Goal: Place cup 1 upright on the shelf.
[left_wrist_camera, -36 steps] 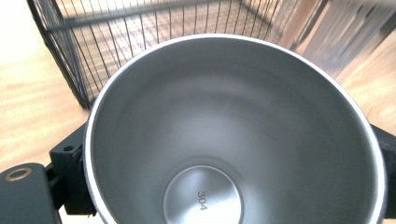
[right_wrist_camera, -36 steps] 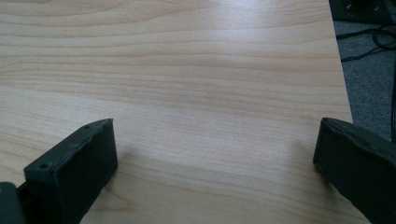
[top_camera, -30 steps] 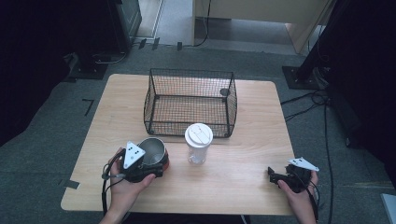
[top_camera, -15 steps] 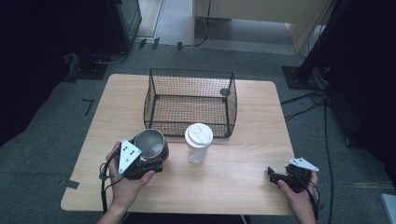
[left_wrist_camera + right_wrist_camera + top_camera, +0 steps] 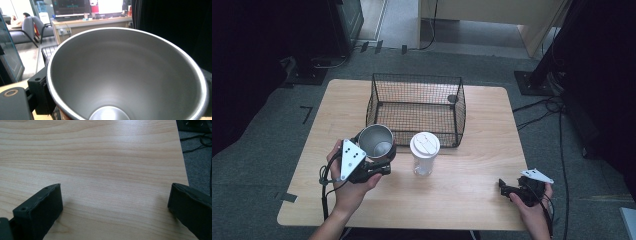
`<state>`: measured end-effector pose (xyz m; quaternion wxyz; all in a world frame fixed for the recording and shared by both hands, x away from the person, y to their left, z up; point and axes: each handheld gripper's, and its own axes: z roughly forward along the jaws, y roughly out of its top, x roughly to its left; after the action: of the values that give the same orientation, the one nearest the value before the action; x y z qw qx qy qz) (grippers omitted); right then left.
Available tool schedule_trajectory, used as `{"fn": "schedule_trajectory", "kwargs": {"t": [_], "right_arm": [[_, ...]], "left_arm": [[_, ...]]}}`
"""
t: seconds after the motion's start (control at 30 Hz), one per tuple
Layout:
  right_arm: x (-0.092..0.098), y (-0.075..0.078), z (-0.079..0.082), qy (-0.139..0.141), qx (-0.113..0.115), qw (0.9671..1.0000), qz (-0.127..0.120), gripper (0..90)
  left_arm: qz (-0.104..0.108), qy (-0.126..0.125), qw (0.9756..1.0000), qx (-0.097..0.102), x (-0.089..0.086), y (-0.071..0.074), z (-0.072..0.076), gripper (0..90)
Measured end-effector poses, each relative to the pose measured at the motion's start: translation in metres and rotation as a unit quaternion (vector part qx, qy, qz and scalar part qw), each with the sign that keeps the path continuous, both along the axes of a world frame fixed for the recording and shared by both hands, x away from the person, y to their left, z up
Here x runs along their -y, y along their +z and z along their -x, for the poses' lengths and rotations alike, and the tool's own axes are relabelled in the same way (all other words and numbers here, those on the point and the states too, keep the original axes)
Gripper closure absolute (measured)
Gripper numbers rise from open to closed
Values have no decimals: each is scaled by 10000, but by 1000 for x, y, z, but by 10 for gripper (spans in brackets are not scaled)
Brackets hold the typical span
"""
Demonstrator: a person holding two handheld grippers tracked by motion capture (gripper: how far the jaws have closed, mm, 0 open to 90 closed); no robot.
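Observation:
A steel cup (image 5: 376, 142) hangs above the table's left front, just before the wire basket (image 5: 417, 76), its mouth tilted up. My left gripper (image 5: 381, 164) is shut on the cup's lower part. In the left gripper view the cup's empty inside (image 5: 125, 75) sits close up, with a black jaw at its left. My right gripper (image 5: 507, 189) rests at the table's front right corner. Its jaws stand wide apart over bare wood (image 5: 100, 157) with nothing between them.
A clear cup with a white lid (image 5: 424, 150) stands just right of the steel cup, in front of the basket. A small dark round thing (image 5: 452, 98) lies in the basket's far right corner. The table's right edge (image 5: 183, 170) is close to my right gripper.
My left gripper has lifted the steel cup off the table and carried it forward toward the basket, tilting it. The right gripper has stayed put.

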<state>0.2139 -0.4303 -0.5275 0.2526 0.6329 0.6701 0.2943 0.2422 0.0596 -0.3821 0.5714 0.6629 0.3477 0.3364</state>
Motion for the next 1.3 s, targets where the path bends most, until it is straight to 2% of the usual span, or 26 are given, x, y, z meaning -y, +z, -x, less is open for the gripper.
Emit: {"fn": "schedule_trajectory", "kwargs": {"t": [0.37,0.77,0.8,0.93,0.97,1.17,1.3], "right_arm": [[0,0,0,2,8,10000,-14,0],[0,0,0,-11,15,10000,-48,0],[1,0,0,-9,18,10000,-47,0],[1,0,0,2,20,10000,-57,0],[1,0,0,2,20,10000,-57,0],[1,0,0,10,22,10000,-76,0],[1,0,0,14,24,10000,-75,0]], "left_arm": [[225,1,9995,214,10,15,-19,73],[599,151,9974,364,19,24,-58,73],[599,151,9974,364,19,24,-58,73],[688,216,9968,353,25,24,-74,73],[688,216,9968,353,25,24,-74,73],[680,260,9971,240,37,19,-96,74],[659,302,9971,247,41,20,-105,74]]}}
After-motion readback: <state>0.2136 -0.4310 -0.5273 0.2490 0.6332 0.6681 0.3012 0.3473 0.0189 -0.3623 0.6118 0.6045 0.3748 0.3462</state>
